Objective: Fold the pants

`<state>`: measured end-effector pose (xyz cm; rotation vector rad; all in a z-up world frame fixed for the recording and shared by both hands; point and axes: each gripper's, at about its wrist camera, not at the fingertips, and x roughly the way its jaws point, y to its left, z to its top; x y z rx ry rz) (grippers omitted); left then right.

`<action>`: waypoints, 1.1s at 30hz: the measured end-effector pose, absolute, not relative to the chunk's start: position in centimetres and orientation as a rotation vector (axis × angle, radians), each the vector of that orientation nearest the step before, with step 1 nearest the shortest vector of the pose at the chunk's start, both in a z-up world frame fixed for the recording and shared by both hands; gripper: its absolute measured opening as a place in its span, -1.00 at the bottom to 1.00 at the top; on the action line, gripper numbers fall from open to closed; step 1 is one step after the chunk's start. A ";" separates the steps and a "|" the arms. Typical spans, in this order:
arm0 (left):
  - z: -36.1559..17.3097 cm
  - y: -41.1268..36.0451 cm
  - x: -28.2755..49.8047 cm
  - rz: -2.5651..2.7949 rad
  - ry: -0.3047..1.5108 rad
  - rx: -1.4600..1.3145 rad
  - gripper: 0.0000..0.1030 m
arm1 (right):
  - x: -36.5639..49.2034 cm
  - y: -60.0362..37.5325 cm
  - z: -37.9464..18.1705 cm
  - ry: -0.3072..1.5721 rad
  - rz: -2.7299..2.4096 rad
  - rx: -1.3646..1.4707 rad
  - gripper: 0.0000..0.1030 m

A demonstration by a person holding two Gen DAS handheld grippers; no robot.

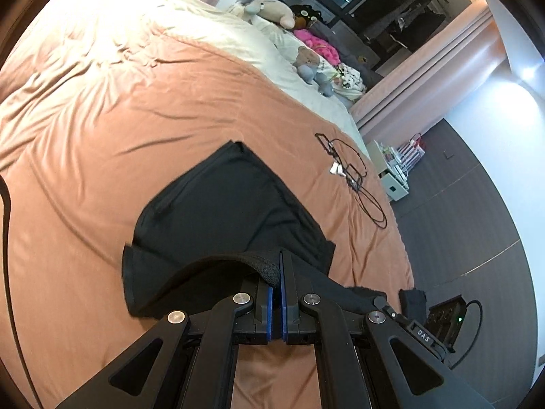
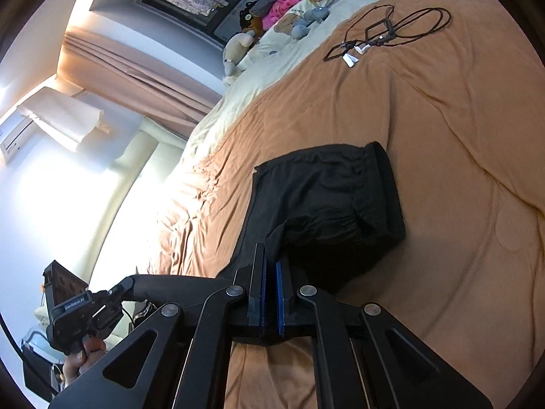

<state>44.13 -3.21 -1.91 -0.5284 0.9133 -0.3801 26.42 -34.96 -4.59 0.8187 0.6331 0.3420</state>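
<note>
The black pants (image 1: 224, 204) lie partly folded on the orange bedspread (image 1: 102, 136), and they also show in the right wrist view (image 2: 327, 191). My left gripper (image 1: 277, 269) is shut on a cuffed edge of the pants and holds it lifted over the folded part. My right gripper (image 2: 270, 255) is shut on another black edge of the pants, raised above the bed. The right gripper also shows at the lower right of the left wrist view (image 1: 402, 310). The left gripper, held in a hand, shows at the lower left of the right wrist view (image 2: 92, 306).
A black cable with a white plug (image 1: 351, 173) lies on the bed beyond the pants; it also shows in the right wrist view (image 2: 385, 37). Stuffed toys (image 1: 306, 58) and pillows sit at the head of the bed. A white box (image 1: 395, 177) stands on the dark floor.
</note>
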 end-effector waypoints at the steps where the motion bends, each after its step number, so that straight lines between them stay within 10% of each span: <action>1: -1.9 -3.4 45.2 -0.389 0.913 -0.534 -0.95 | 27.1 -34.9 -4.5 0.635 0.339 0.824 -0.97; 23: -9.5 -9.5 65.7 -0.404 1.010 -0.348 -0.94 | 38.5 -32.5 -7.0 0.700 0.196 0.786 -0.94; 26: -10.7 -10.1 67.6 -0.366 1.035 -0.278 -0.71 | 39.2 -32.3 -7.1 0.697 0.203 0.772 -0.64; 29: -11.3 -9.5 68.3 -0.348 1.030 -0.251 -0.16 | 38.6 -32.4 -6.3 0.646 0.227 0.763 0.38; 33: -10.6 -9.0 68.3 -0.292 0.989 -0.153 0.27 | 37.4 -32.9 -5.2 0.585 0.223 0.709 0.50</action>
